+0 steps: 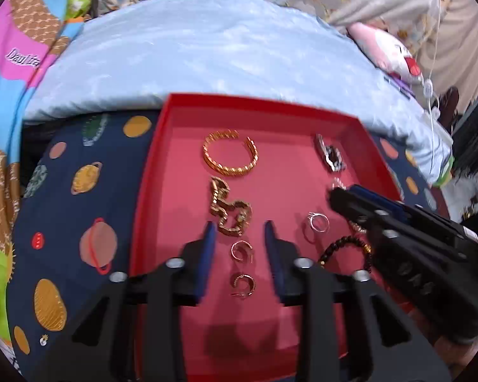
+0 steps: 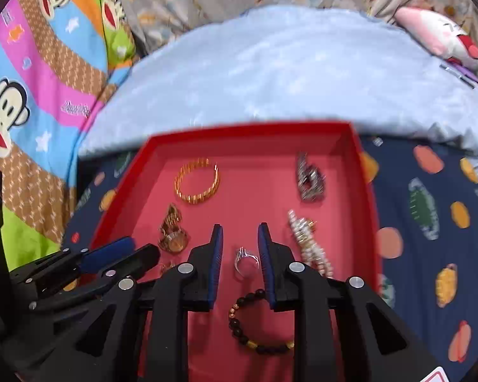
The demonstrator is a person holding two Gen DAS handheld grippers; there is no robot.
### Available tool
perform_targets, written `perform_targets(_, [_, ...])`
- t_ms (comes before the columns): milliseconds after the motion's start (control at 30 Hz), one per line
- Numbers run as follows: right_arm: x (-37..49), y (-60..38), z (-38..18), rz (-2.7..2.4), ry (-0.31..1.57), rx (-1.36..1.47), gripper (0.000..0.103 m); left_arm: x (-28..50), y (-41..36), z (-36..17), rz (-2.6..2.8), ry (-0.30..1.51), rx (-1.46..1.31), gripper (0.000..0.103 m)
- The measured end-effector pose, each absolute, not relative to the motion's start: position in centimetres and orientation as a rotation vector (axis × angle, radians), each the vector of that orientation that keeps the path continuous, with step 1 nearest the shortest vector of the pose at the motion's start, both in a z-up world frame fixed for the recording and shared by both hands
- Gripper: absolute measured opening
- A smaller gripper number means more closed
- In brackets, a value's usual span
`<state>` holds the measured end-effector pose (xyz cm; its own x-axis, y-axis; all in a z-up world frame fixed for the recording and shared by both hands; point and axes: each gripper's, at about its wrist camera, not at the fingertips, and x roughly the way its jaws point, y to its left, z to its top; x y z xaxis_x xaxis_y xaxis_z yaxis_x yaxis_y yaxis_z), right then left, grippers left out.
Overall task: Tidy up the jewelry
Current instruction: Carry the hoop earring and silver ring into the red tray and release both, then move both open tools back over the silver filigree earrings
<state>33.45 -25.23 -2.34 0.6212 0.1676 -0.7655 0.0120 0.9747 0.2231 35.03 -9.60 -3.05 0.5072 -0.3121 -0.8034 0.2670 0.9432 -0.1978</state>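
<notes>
A: Jewelry where?
B: All lay in red tray (image 1: pixel 149 172) — gold bangle (image 1: pixel 229 152) at back, silver ring (image 2: pixel 246 259) between right gripper (image 2: pixel 240 238) fingers, untouched
A: Left gripper (image 1: pixel 239 235)?
B: Jaws parted, empty, over gold chain (image 1: pixel 229 210)

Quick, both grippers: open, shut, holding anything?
Left gripper: open, empty, above the gold chain.
Right gripper: open, empty, above the silver ring.
</notes>
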Motion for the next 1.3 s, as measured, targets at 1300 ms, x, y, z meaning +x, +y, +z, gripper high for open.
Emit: perform_targets(1300, [6.2,-22.0,-2.4,0.056,0.987,0.202,0.03,10.0,-5.0,-5.4,-0.423,1.105,0.024,0.049])
